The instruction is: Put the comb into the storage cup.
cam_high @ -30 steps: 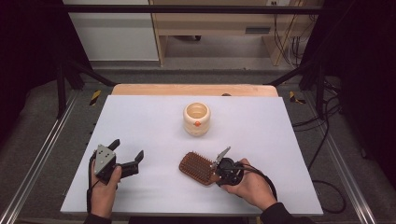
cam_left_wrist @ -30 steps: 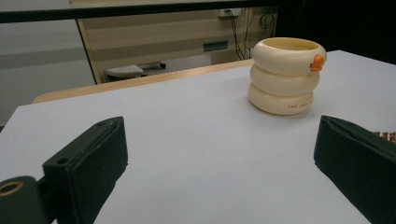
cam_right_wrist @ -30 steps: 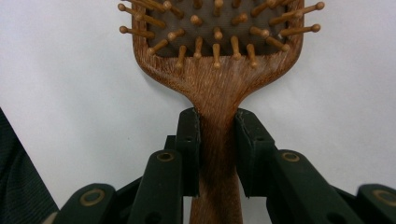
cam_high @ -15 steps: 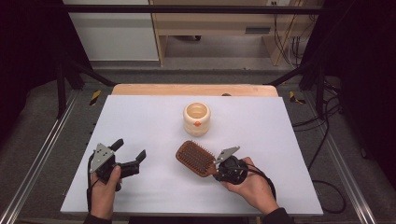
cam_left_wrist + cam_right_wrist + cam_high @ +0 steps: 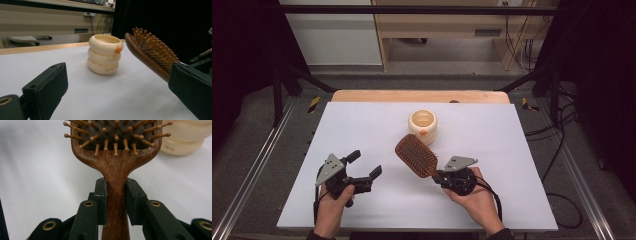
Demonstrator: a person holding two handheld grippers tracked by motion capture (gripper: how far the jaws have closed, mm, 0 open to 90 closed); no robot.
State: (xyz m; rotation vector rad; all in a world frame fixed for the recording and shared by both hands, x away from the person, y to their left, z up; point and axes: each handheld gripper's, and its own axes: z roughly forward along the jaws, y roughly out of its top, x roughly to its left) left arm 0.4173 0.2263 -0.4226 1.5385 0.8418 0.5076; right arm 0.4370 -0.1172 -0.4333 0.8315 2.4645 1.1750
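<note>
**Gripping one hairbrush beside one cream pot**

Looking down from the high view, one white table (image 5: pixel 362 130) carries two loose things: one cream pot (image 5: pixel 422 123) and one wooden hairbrush (image 5: pixel 415 155). Taking the pot as the landmark, the brush head sits just in front of it and a little to its left, bristles up, with a slim gap between them; I cannot tell from above whether the brush head touches the table. The right gripper (image 5: pixel 439 176) is closed on the brush handle, in front of the pot and to its right. The left gripper (image 5: pixel 364 165) stands well to the pot's front left, jaws spread with nothing between them. Bare tabletop lies all round the pot to the left, right and behind, up to the wooden strip (image 5: pixel 419 96) at the far edge.

From the left gripper view, its two jaws stand wide apart at the bottom corners. The pot (image 5: pixel 105 54) shows as three stacked rings with one orange dot, open white surface before it. The hairbrush (image 5: pixel 150 52) rises tilted just right of the pot, clear of it.

From the right gripper view, the right gripper (image 5: pixel 116 202) clamps both jaws on the hairbrush (image 5: pixel 116 165) neck, handle upright between them. The pot (image 5: pixel 185 137) sits beyond the brush head, at upper right.
</note>
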